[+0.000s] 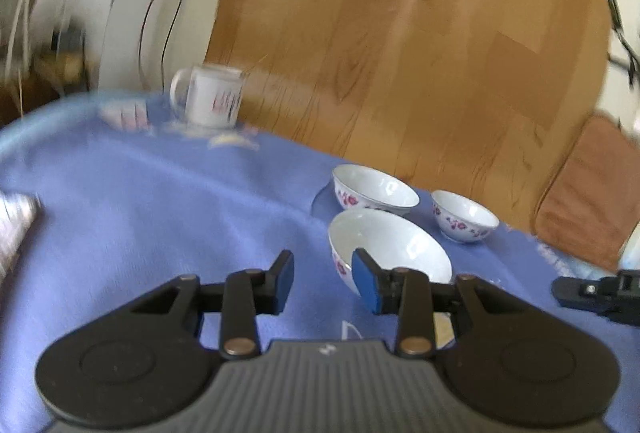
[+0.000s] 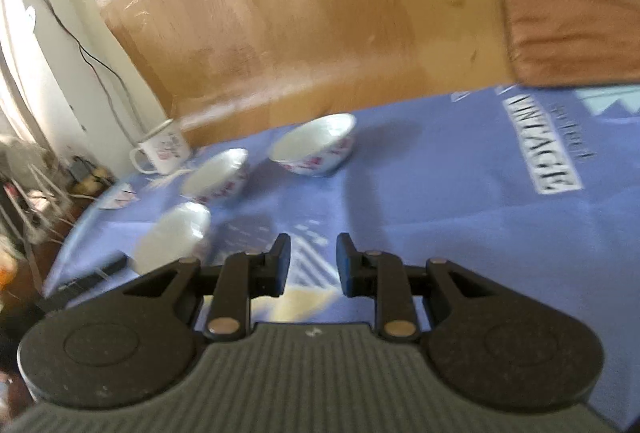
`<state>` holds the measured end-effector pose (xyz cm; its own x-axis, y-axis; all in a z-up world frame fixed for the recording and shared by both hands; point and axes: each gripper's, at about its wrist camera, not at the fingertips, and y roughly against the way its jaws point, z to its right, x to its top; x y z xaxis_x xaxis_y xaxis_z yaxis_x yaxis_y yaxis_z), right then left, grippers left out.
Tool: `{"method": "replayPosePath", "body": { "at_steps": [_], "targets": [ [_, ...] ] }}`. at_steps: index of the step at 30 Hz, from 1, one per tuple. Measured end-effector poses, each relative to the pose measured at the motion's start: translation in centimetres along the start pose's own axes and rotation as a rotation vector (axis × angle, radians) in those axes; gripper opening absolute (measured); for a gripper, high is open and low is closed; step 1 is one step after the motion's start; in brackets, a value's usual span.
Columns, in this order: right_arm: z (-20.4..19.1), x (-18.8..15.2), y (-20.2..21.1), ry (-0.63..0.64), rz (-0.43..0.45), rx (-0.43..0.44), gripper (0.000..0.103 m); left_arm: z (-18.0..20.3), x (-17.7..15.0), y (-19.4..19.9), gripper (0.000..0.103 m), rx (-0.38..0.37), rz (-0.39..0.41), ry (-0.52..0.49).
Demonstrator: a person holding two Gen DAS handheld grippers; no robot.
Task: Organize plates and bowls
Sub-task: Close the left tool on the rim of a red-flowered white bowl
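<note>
Where blue pads gape, nearest bowl [image 1: 390, 249] just right of left tool [image 1: 323, 283].

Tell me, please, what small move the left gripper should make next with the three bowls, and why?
Probably ease the left gripper to its right so the nearest bowl's rim sits between the pads. The jaws are open with nothing between them, and only the right pad overlaps that bowl. All three bowls stand apart on the blue cloth, unstacked, and this one is closest.
</note>
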<state>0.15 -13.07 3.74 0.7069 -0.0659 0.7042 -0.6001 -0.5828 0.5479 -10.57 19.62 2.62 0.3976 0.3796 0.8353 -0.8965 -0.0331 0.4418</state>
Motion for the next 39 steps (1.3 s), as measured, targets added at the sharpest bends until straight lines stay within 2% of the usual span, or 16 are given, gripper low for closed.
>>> {"method": "replayPosePath", "body": {
  "at_steps": [3, 5, 10, 14, 21, 26, 32, 34, 35, 36, 39],
  "targets": [
    [-1.8, 2.4, -1.7, -0.041, -0.124, 0.061, 0.029, -1.9, 0.2, 0.0, 0.033, -0.063, -0.004, 0.099],
    [-3.8, 3.2, -2.9, -0.007, -0.186, 0.063, 0.029, -2.7, 0.3, 0.0, 0.033, -0.097, -0.015, 0.138],
    [-7.7, 3.0, -5.8, 0.124, -0.248, 0.021, 0.029, -3.6, 1.2, -1.3, 0.030, -0.160, -0.112, 0.187],
    [-8.5, 2.3, -7.9, 0.154, -0.286, -0.012, 0.029, -3.3, 3.6, -1.6, 0.029, -0.151, -0.122, 0.153],
    [-8.0, 2.1, -9.5, 0.135, -0.300, -0.029, 0.029, -1.7, 4.9, -3.7, 0.029, -0.106, -0.195, 0.036],
    [-7.9, 1.7, -9.6, 0.120, -0.291, -0.030, 0.029, -1.4, 4.9, -4.9, 0.029, -0.098, -0.224, 0.027],
    [-7.4, 1.5, -9.9, 0.052, -0.302, -0.010, 0.026, -1.3, 4.3, -5.7, 0.011, -0.089, -0.260, 0.009],
    [-7.4, 1.3, -9.9, 0.047, -0.305, -0.003, 0.022, -1.2, 4.1, -5.8, 0.008, -0.094, -0.264, 0.009],
    [-7.5, 1.1, -9.9, 0.052, -0.308, -0.006, 0.013, -1.2, 4.1, -5.8, 0.007, -0.093, -0.261, 0.010],
    [-7.6, 1.0, -9.8, 0.058, -0.302, -0.016, 0.010, -1.1, 4.1, -5.7, 0.007, -0.091, -0.260, 0.011],
    [-7.6, 0.6, -9.1, 0.075, -0.277, -0.022, 0.009, -0.9, 4.2, -5.2, 0.006, -0.097, -0.259, 0.025]
  ]
}}
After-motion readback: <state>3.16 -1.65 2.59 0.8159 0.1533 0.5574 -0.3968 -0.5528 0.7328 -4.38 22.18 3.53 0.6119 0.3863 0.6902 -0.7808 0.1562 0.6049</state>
